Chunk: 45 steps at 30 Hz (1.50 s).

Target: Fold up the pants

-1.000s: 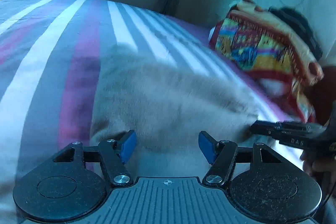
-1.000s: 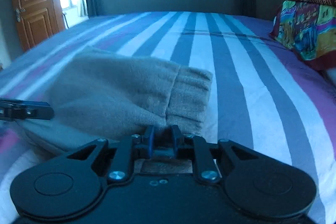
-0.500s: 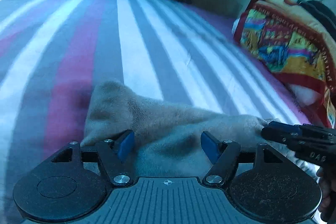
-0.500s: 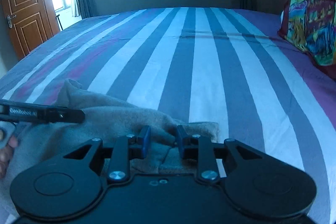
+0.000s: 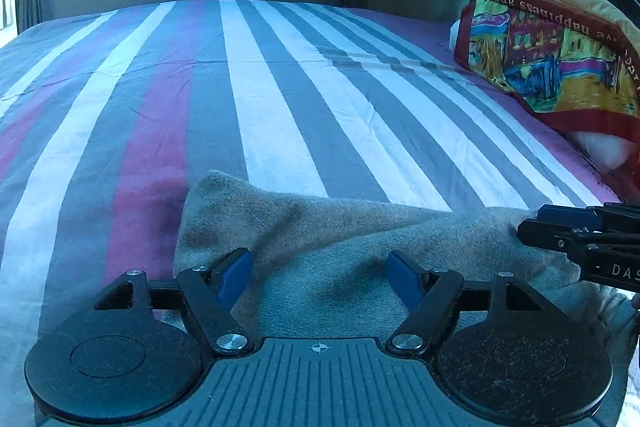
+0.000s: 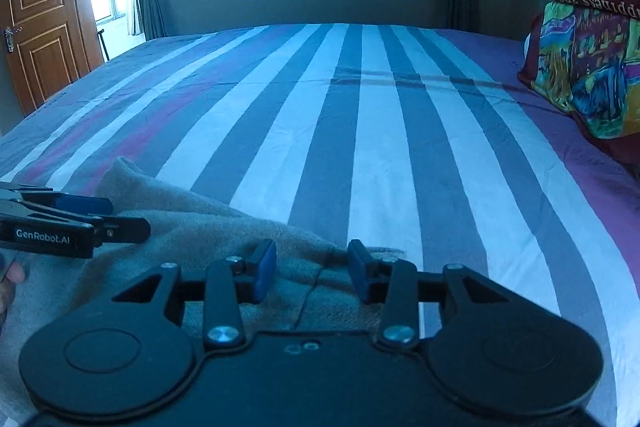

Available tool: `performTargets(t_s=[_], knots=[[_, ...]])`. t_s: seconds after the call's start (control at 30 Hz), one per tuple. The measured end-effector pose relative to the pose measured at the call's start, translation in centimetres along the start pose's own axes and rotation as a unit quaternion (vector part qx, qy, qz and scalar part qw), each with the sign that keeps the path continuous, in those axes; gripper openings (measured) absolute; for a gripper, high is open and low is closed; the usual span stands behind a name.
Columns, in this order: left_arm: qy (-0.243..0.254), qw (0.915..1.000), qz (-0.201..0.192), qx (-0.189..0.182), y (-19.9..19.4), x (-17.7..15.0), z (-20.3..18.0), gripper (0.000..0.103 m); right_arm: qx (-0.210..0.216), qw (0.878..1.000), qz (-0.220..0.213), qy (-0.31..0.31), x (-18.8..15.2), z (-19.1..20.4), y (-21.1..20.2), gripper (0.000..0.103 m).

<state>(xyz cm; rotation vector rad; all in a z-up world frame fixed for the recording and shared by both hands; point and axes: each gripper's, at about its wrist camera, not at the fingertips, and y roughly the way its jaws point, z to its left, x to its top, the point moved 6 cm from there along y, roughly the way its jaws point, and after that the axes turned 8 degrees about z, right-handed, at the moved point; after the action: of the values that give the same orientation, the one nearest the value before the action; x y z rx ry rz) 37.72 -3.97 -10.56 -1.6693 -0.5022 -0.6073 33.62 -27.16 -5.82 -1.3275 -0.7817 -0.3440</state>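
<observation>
Grey pants (image 5: 360, 251) lie bunched on the striped bed (image 5: 280, 107). The left gripper (image 5: 320, 277) is opening wide above them. The right gripper (image 6: 312, 277), narrower, is opening too, with the cloth loose between its jaws.

Ahead of my tongs the striped bedspread (image 6: 380, 131) lies bare to its far edge, open passage. The grey pants (image 5: 320, 239) bunch at the near edge beneath both tongs. The stacked patterned pillows (image 5: 560, 59) block the right side. My left gripper (image 6: 116, 223) crosses the near left.
</observation>
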Motion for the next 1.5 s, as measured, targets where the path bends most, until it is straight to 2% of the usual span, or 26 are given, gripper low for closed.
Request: performTargets(t_s=[0.13,0.2,0.3,0.37,0.4,0.43,0.47,0.5,0.53,0.67,0.7,0.83,0.9,0.93,0.97,1.0,1.1,1.2,1.27,1.33,1.37,1.43,1.5], knots=[[-0.001,1.0,-0.002,0.0,-0.5,0.1,-0.1,0.075,0.003,1.0,0.0,-0.002,0.0,0.0,-0.1,0.041],[-0.005,0.9995,-0.029,-0.005,-1.9,0.7,-0.3,0.075,0.002,1.0,0.0,-0.003,0.4,-0.1,-0.4,0.041],[-0.024,0.9972,-0.071,0.004,-3.4,1.8,0.9,0.075,0.013,0.998,-0.053,0.008,1.1,-0.4,-2.9,0.049],[-0.04,0.9976,-0.053,0.021,-2.3,2.5,2.4,0.075,0.006,0.997,-0.082,0.008,1.8,-0.5,-3.7,0.055],[-0.044,0.9982,-0.029,0.03,-1.0,2.6,3.1,0.075,0.001,0.997,-0.081,0.01,2.0,-0.6,-3.3,0.058],[-0.045,0.9984,0.006,0.033,0.6,2.3,3.7,0.084,-0.006,0.998,-0.064,0.014,2.1,-0.7,-2.3,0.059],[-0.052,0.9968,0.053,0.028,2.6,1.5,4.3,0.089,-0.018,0.999,-0.029,0.017,2.0,-0.9,-0.7,0.059],[-0.057,0.9968,0.054,0.013,3.3,1.1,4.7,0.094,-0.031,0.999,0.016,0.017,1.5,-1.2,1.3,0.059],[-0.055,0.9972,0.05,0.008,3.5,1.0,5.0,0.095,-0.035,0.999,0.03,0.017,1.0,-1.4,2.6,0.059],[-0.046,0.9978,0.04,0.023,2.3,1.1,4.8,0.095,-0.032,0.998,0.027,0.036,0.9,-2.4,3.4,0.07],[-0.042,0.9984,0.031,0.024,1.4,1.0,4.6,0.095,-0.027,0.998,0.032,0.044,0.9,-2.6,3.4,0.07],[-0.022,0.9997,-0.007,0.013,-2.5,-0.2,3.8,0.095,-0.012,0.998,-0.003,0.066,0.5,-2.7,-0.3,0.068],[-0.022,0.9991,0.028,0.024,-1.3,-1.7,4.0,0.095,-0.003,0.997,-0.023,0.074,-0.3,-2.5,-1.9,0.071],[-0.029,0.9983,0.046,0.021,-0.4,-2.3,4.2,0.096,-0.002,0.997,-0.015,0.073,-0.9,-2.3,-1.7,0.072],[-0.042,0.9981,0.044,0.013,-0.2,-2.4,4.5,0.097,-0.011,0.998,0.018,0.067,-1.7,-2.1,-0.4,0.074],[-0.053,0.9975,0.046,0.008,-0.5,-2.3,4.8,0.097,-0.003,0.997,0.041,0.071,-2.4,-2.0,0.7,0.074],[-0.052,0.9981,0.031,0.008,-2.4,-2.3,4.6,0.096,0.016,0.993,0.045,0.105,-2.3,-2.7,0.2,0.072],[-0.039,0.9992,0.001,0.0,-5.3,-4.0,4.3,0.096,0.021,0.995,0.0,0.096,-2.1,-2.3,-3.4,0.067],[-0.028,0.9984,0.042,0.025,-3.8,-5.5,4.4,0.097,0.03,0.995,-0.016,0.093,-3.1,-1.9,-4.8,0.067],[-0.038,0.9982,0.042,0.02,-3.3,-6.0,4.7,0.098,0.019,0.997,0.034,0.074,-4.9,-1.6,-2.6,0.07],[-0.05,0.9977,0.041,0.019,-3.7,-5.9,4.8,0.098,0.031,0.995,0.054,0.08,-5.6,-1.6,-1.4,0.073],[-0.062,0.998,0.01,0.002,-5.8,-5.7,4.8,0.098,0.047,0.99,0.051,0.124,-5.7,-2.1,-1.7,0.073],[-0.063,0.9979,-0.017,0.0,-7.8,-6.6,5.0,0.098,0.051,0.99,0.013,0.134,-5.2,-2.1,-4.0,0.066]])
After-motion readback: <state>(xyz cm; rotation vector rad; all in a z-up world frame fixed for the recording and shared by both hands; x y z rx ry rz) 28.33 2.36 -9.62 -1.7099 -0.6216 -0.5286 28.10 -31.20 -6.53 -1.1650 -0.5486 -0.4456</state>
